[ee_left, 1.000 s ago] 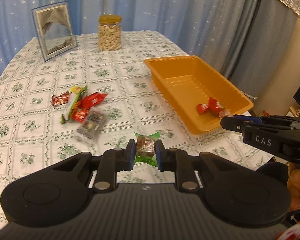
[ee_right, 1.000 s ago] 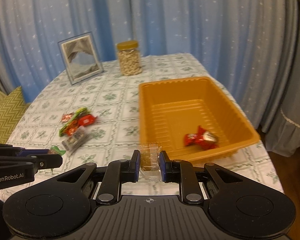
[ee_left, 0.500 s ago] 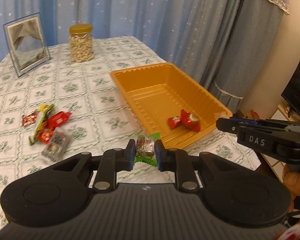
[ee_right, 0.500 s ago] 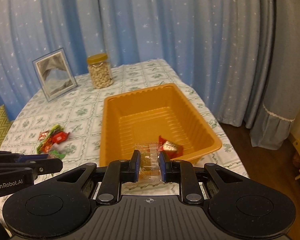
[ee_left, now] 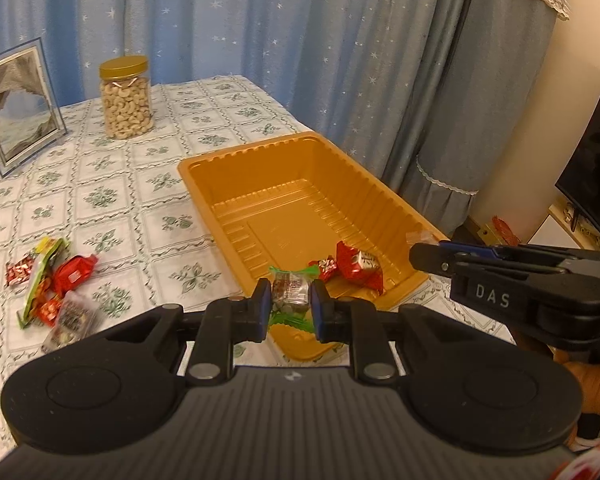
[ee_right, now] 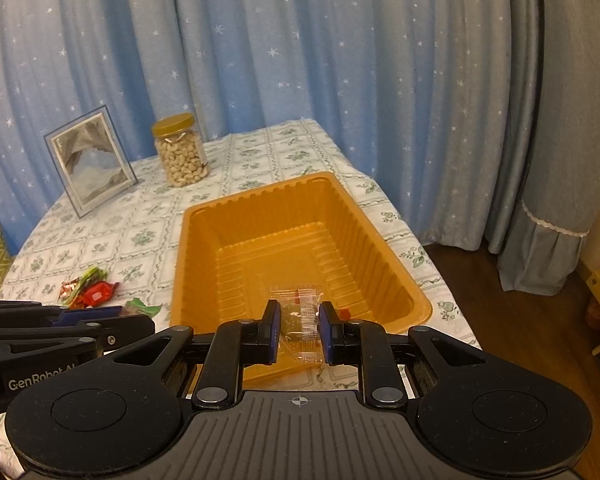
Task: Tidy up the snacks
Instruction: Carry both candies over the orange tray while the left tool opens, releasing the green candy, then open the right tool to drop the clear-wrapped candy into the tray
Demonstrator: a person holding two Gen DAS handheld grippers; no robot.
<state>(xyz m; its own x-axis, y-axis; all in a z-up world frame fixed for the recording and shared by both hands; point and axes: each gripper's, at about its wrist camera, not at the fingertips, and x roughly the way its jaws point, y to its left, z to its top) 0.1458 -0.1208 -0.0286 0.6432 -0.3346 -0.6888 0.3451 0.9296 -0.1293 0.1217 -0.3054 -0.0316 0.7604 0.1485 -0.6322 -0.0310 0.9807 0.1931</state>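
My left gripper [ee_left: 290, 304] is shut on a small candy in a clear wrapper with green ends [ee_left: 289, 293], held over the near corner of the orange tray [ee_left: 300, 152]. A red wrapped candy [ee_left: 356, 266] lies in that tray. My right gripper [ee_right: 299, 330] is shut on a clear-wrapped snack [ee_right: 300, 320], hovering above the tray's [ee_right: 260, 196] near end. Each gripper shows in the other's view: the right one [ee_left: 424, 254] at the right edge, the left one [ee_right: 136, 322] at the left.
A heap of loose snacks [ee_left: 56, 280] lies on the patterned tablecloth [ee_left: 112, 184] left of the tray. A jar of cashews [ee_left: 126, 98] and a picture frame [ee_left: 18, 106] stand at the table's back. Curtains hang behind; the table edge drops off to the right.
Both grippers have carried their snacks rightward, from over the tablecloth in front of the tray to above the tray's near end. The snack heap has slid to the left of the views.
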